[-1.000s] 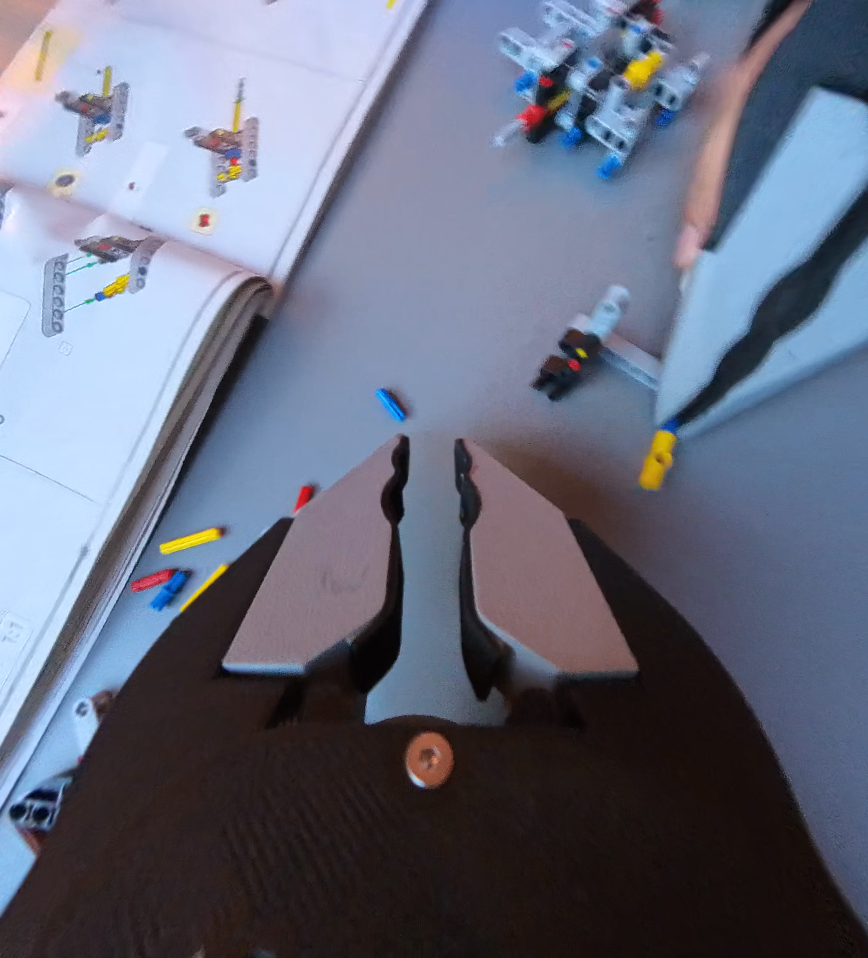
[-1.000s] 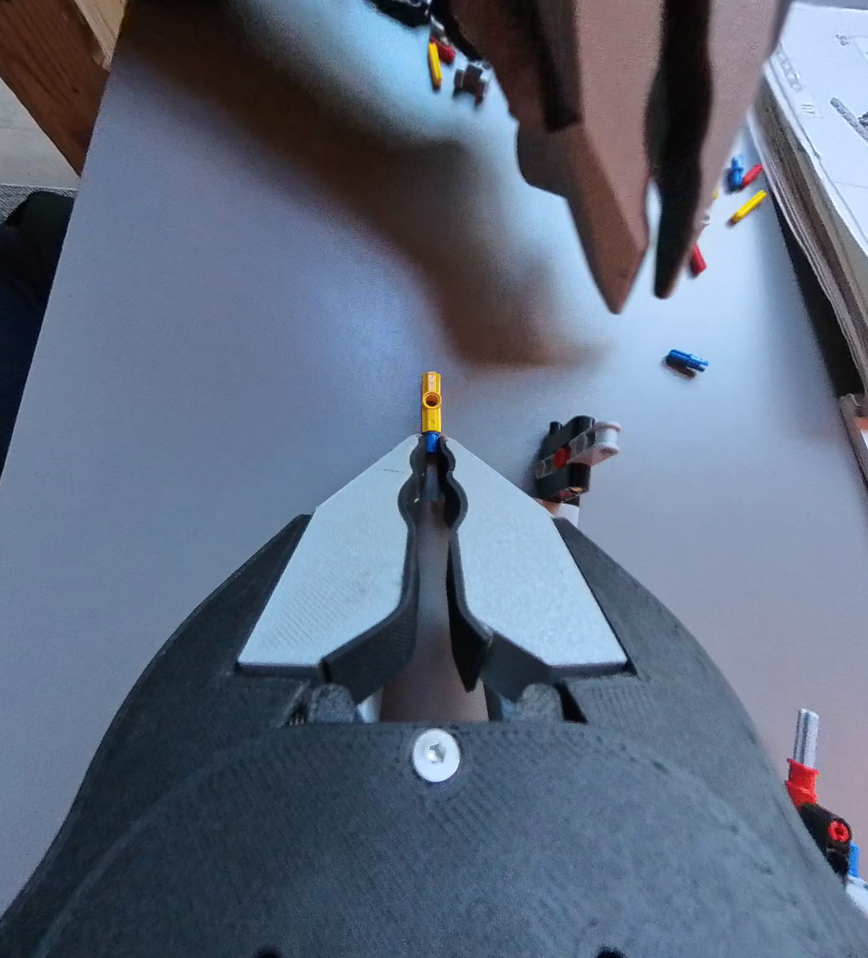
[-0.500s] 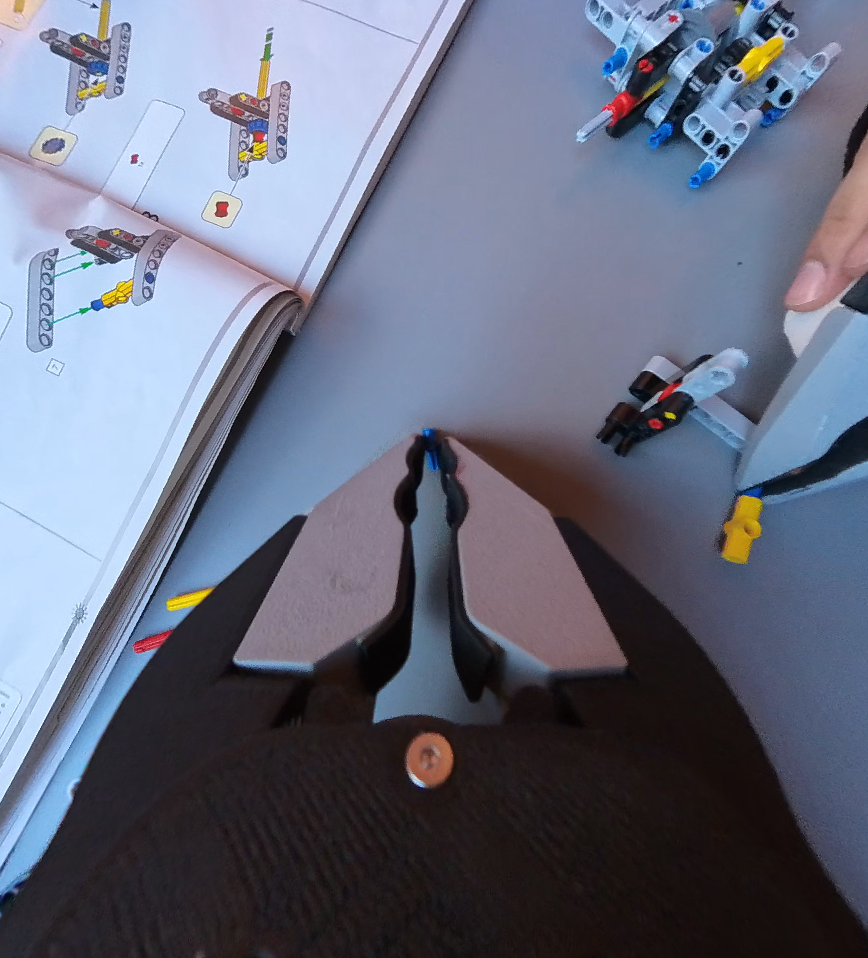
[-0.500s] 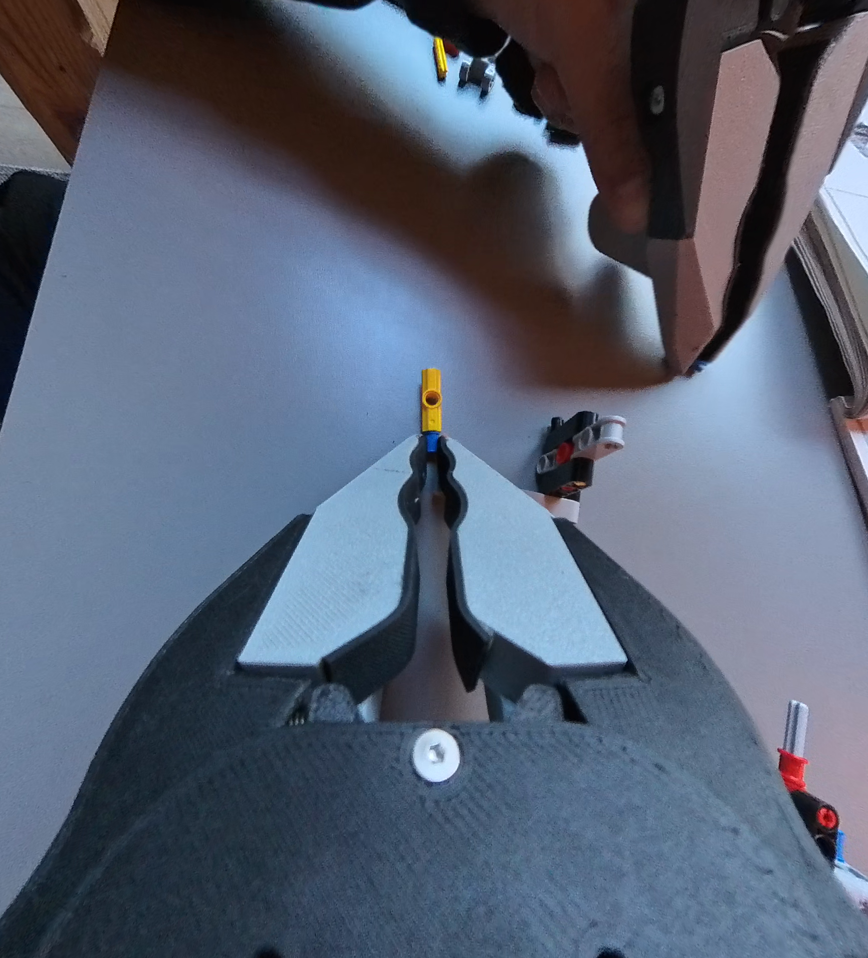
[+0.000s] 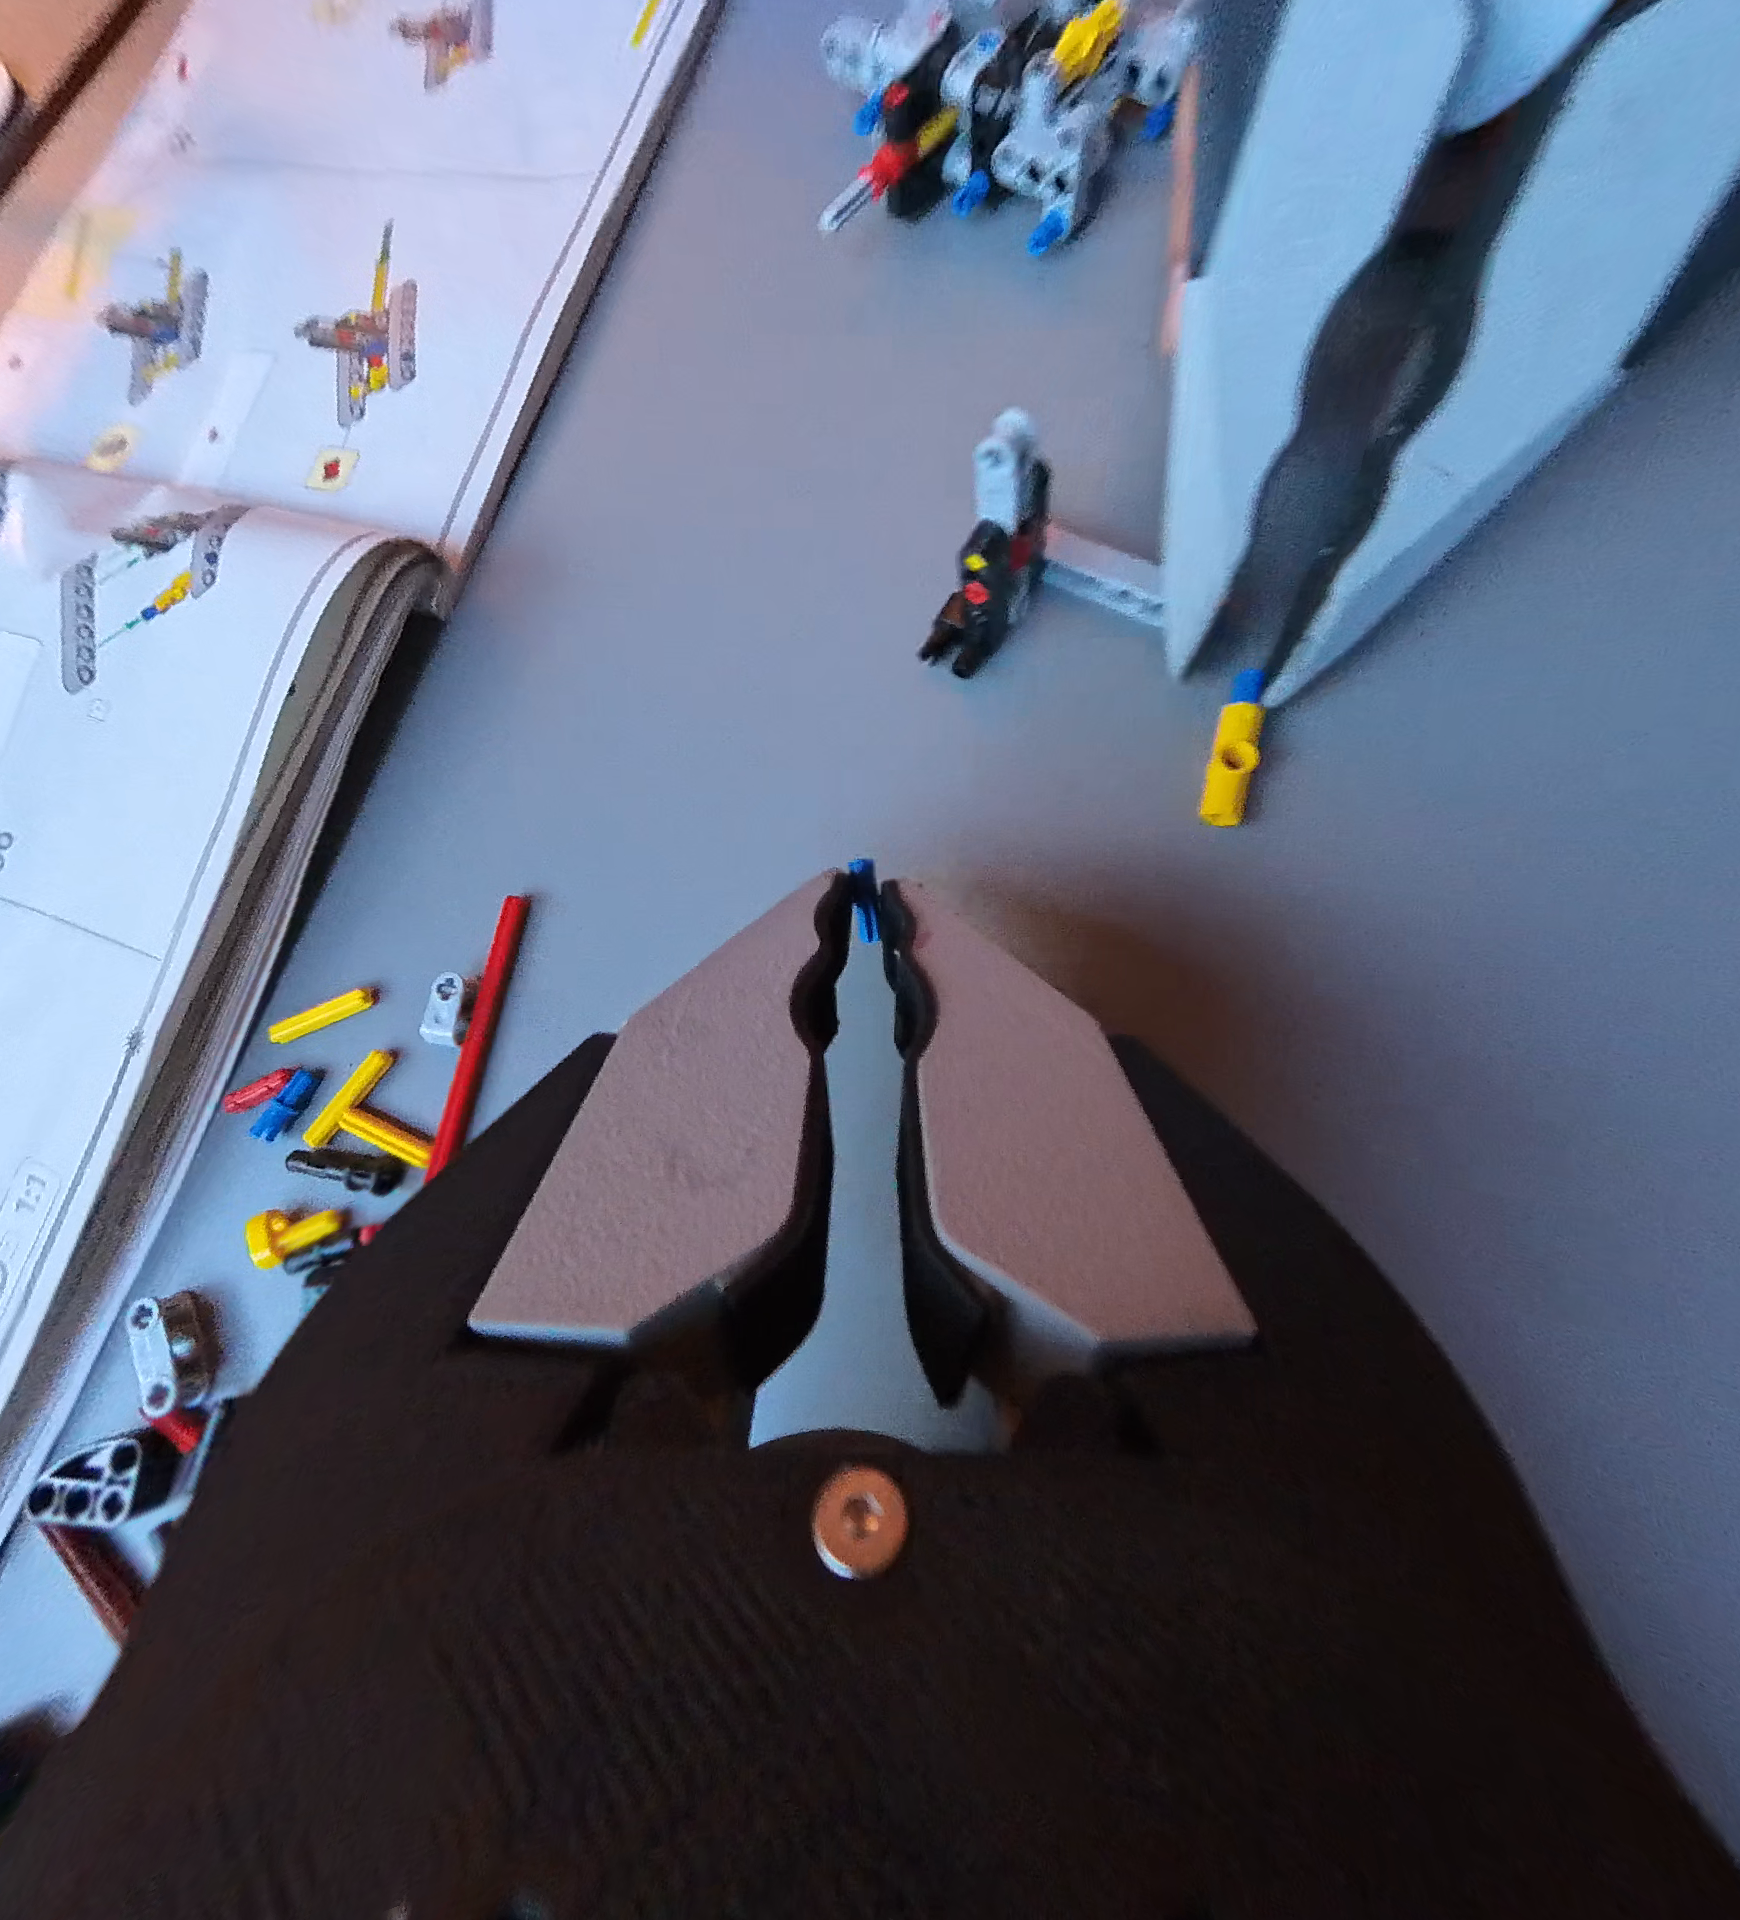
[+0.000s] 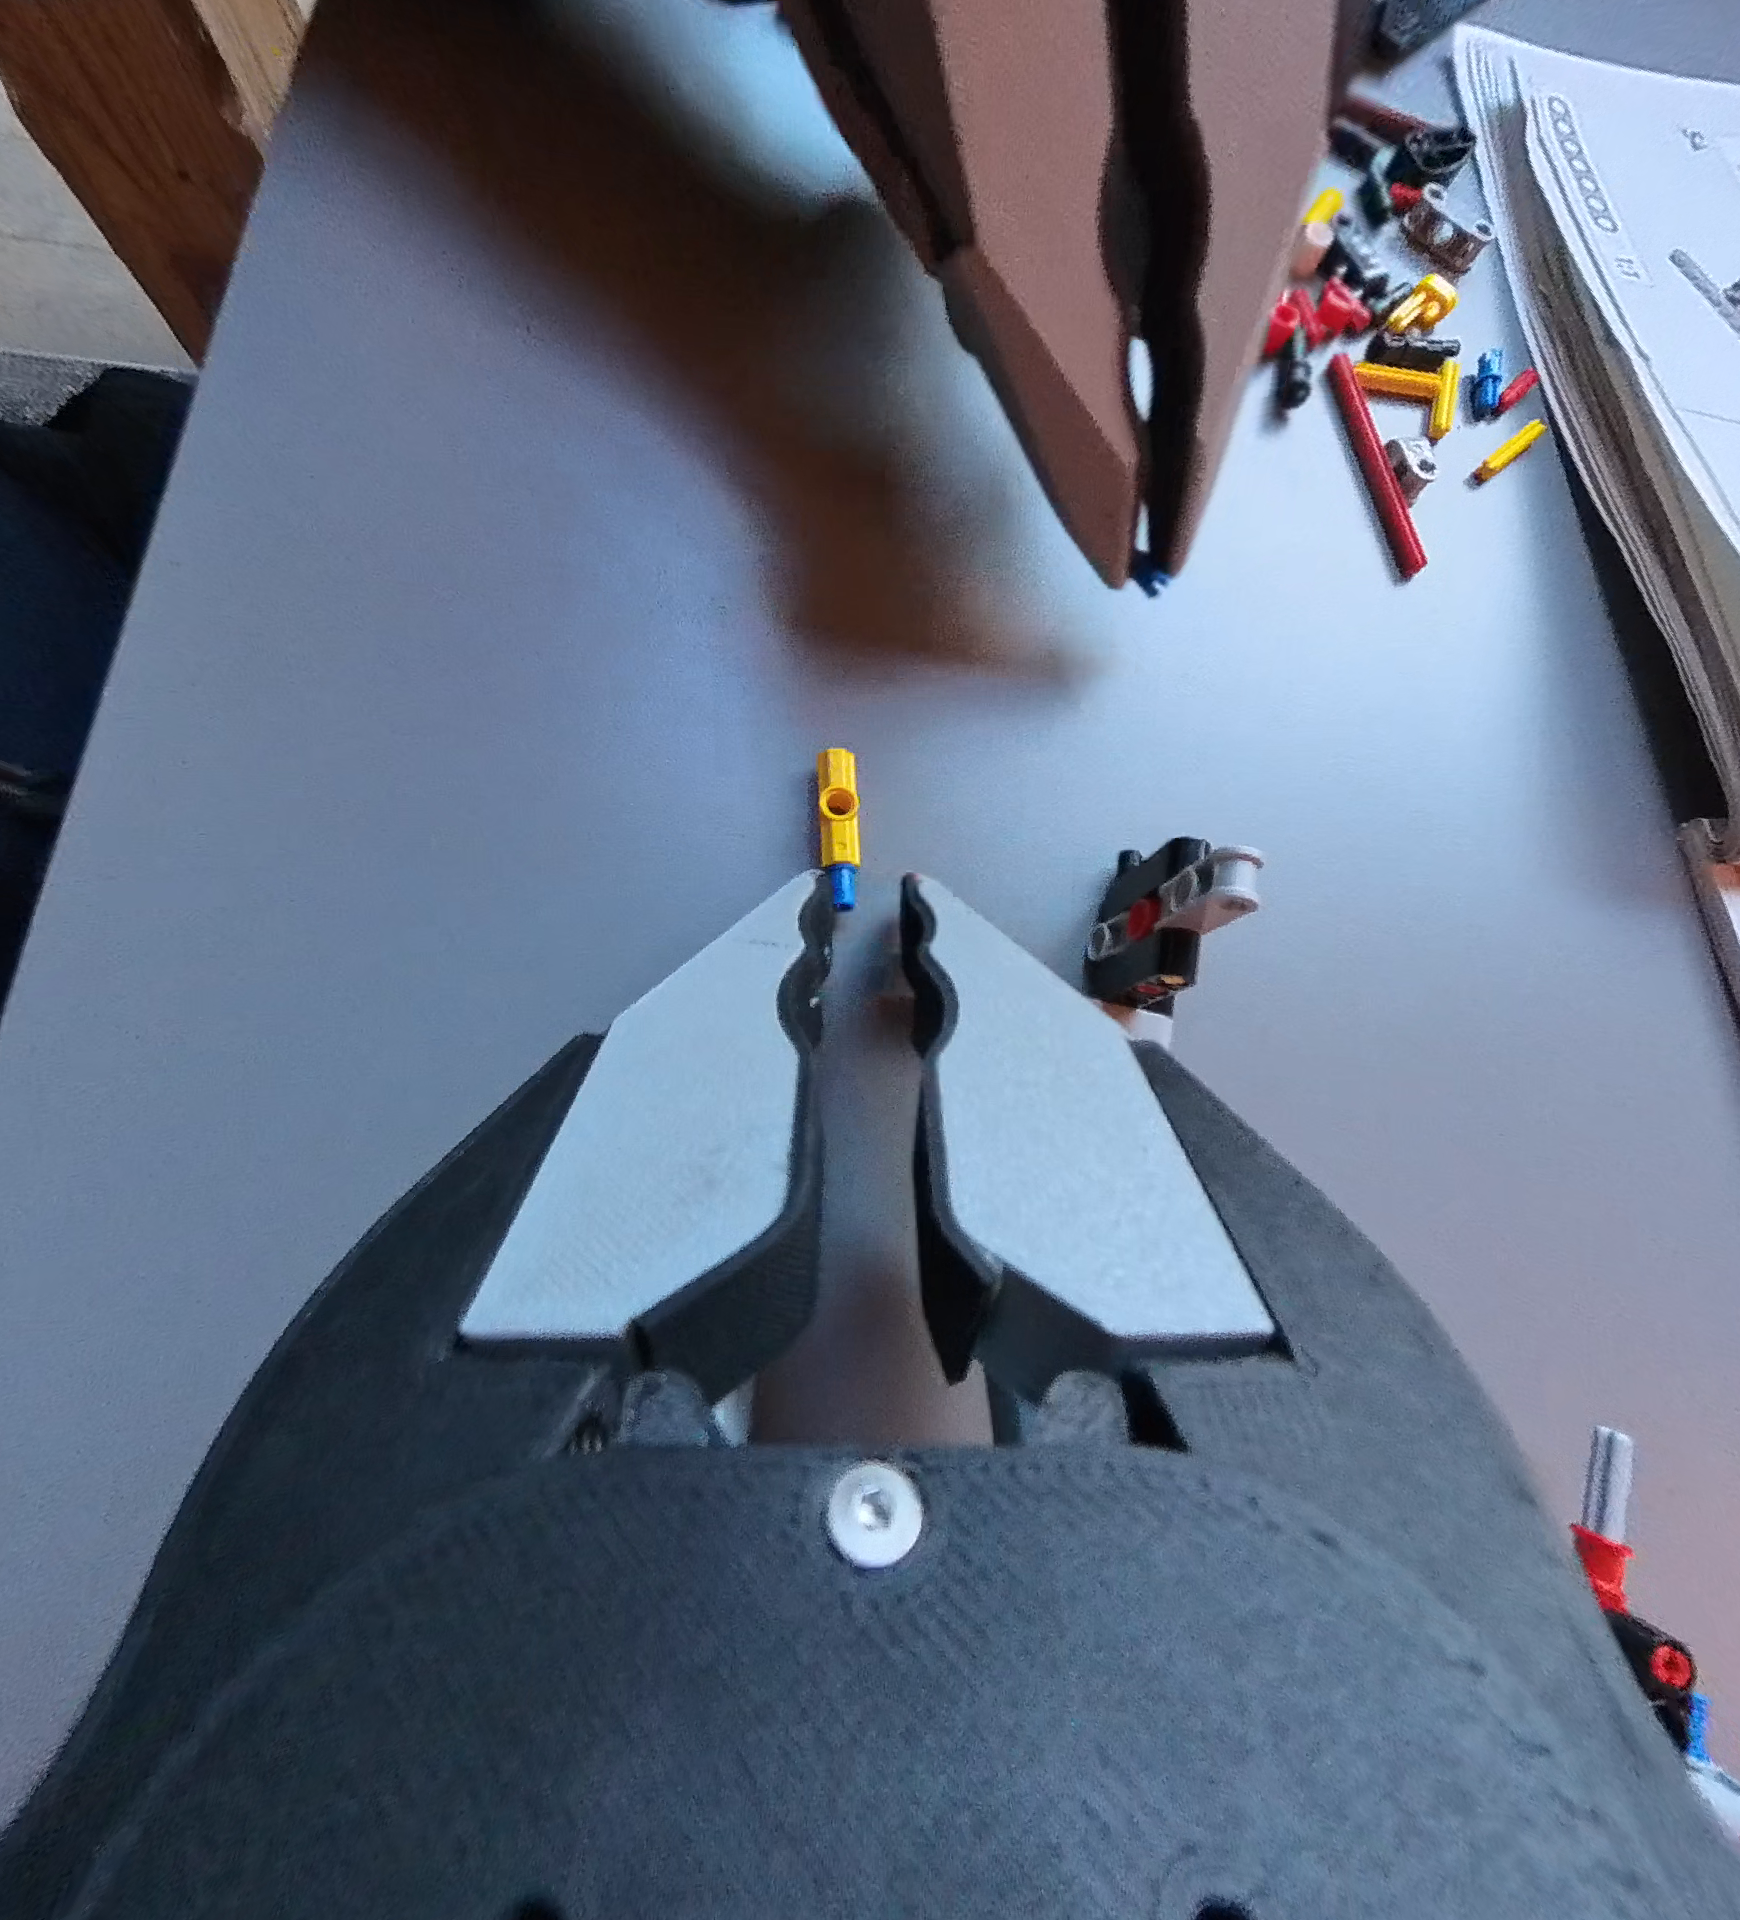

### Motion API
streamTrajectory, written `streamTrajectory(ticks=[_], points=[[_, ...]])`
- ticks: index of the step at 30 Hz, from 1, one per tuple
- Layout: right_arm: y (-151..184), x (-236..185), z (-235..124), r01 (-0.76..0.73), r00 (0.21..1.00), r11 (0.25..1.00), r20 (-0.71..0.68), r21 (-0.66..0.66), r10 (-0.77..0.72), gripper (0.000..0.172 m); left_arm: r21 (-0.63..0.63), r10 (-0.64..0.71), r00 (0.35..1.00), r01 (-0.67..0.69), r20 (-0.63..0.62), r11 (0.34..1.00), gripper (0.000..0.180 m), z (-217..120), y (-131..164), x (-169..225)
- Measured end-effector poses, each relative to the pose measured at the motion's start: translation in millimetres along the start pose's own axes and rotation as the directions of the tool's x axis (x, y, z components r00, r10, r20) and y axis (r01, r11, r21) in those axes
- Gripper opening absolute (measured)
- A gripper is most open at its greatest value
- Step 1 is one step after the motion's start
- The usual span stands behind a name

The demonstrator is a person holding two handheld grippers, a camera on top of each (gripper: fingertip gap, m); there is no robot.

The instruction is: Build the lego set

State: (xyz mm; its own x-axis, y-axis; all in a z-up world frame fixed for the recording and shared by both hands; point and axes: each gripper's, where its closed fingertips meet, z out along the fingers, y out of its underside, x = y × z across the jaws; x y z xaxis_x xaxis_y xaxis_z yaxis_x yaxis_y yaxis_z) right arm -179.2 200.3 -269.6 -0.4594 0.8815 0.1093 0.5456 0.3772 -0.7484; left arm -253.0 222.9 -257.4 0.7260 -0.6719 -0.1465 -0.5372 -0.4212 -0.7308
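A small blue pin (image 5: 863, 902) is pinched at the very tips of the left gripper (image 5: 864, 896); both pads are pressed on it, and its long axis runs along the fingers, with a short end standing out in front. In the right wrist view the same pin (image 6: 1148, 578) is seen at the tip of that gripper, held above the grey table (image 5: 1468, 1039).

The right gripper (image 6: 858, 896) is slightly open and nothing is held by it. A yellow connector (image 6: 835, 806) with a blue pin stub (image 6: 842, 885) lies on the table just in front of its left fingertip (image 6: 793, 909); the stub is close beside that tip, but the right pad is seen apart from it. The connector's long axis is in line with the fingers and points away from the right gripper. From the left gripper it lies ahead and to the right (image 5: 1230, 764), so the right gripper is the nearer one.

A black and grey sub-assembly (image 6: 1172, 920) is placed just to the right of the right gripper. Loose parts (image 5: 346, 1112) and an open manual (image 5: 66, 675) are found to the left of the left gripper, and a larger model (image 5: 1001, 114) far ahead of it.
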Motion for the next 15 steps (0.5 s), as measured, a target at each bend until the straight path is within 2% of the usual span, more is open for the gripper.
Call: streamTrajectory(ticks=[3,8,12,15], points=[[-4.2,1.7,-3.7,-0.011,1.000,0.999,-0.002,0.037,0.011,0.011,0.101,0.005,1.000,-0.006,0.009,0.995,0.003,-8.1,-3.6,7.7],[-10.7,7.1,-9.3,-0.025,1.000,0.995,-0.014,0.096,0.026,0.014,0.177,0.035,0.998,-0.045,0.060,0.983,0.002,-15.6,-11.8,6.5],[-13.6,10.1,-11.1,-0.034,0.999,0.992,-0.012,0.120,0.036,0.014,0.223,0.038,0.996,-0.055,0.078,0.973,0.003,-25.4,-19.6,4.5],[-10.4,10.5,-7.8,-0.043,0.999,0.995,-0.001,0.092,0.043,0.013,0.205,0.030,0.996,-0.047,0.083,0.978,0.003,-25.6,-15.8,1.1]])
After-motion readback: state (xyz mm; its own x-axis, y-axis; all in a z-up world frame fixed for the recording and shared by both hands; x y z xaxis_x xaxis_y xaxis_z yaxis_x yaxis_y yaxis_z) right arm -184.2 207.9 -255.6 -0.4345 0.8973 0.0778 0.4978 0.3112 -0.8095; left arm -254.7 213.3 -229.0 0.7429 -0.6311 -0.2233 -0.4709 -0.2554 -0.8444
